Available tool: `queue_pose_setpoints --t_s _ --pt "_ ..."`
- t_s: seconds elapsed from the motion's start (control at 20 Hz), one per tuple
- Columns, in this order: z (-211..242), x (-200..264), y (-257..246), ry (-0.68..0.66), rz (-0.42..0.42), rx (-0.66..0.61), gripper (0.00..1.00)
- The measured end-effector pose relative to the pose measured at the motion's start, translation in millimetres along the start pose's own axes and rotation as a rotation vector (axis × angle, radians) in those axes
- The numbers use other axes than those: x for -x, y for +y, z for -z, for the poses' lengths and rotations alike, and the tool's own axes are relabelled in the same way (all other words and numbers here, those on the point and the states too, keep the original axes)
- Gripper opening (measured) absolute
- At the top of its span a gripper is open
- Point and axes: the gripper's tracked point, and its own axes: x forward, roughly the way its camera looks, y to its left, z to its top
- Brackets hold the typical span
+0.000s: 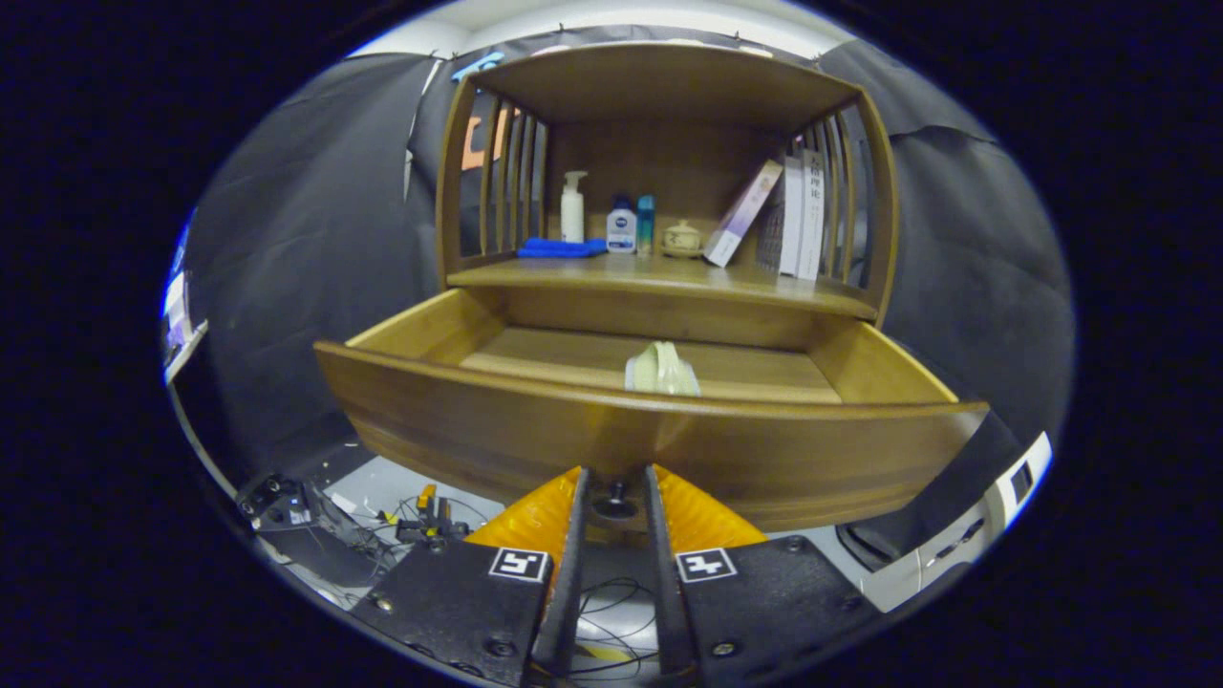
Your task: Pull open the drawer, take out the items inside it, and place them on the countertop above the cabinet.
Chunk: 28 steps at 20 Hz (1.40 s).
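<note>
Black cloth walls enclose a brown wooden cabinet (669, 172) with slatted sides. Its shelf-like countertop (659, 277) carries bottles, a blue cloth and books. Below, the wide brown wooden drawer (650, 430) stands pulled out. One pale green folded item (661, 371) lies inside, near the front wall, centre. The gripper (616, 497) sits narrowly parted about the small dark knob (616, 499); contact cannot be confirmed. The item lies straight beyond and above the fingers.

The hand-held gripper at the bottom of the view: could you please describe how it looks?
The hand-held gripper has two long, narrow fingers on flat black plates fixed with screws. Each plate carries a small square black-and-white marker. Ribbed, wedge-shaped pieces flank the fingers.
</note>
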Motion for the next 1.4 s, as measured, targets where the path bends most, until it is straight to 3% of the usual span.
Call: queue_pose_setpoints --t_s 0.2,0.3,0.4,0.55,0.75,1.15,1.4 --pt "-43 9 -1 0.016 -0.068 -0.049 0.6" --pt "-50 7 8 0.101 -0.136 -0.06 0.67" --pt "-76 9 10 0.069 -0.18 -0.053 0.72" --pt "-97 -10 -4 0.081 -0.141 0.007 0.74" --pt "-94 -54 -26 0.233 -0.076 0.04 0.74" --pt "-67 -124 -34 0.53 -0.098 0.006 0.74" --pt "-57 -154 -46 0.623 -0.066 0.008 0.73"
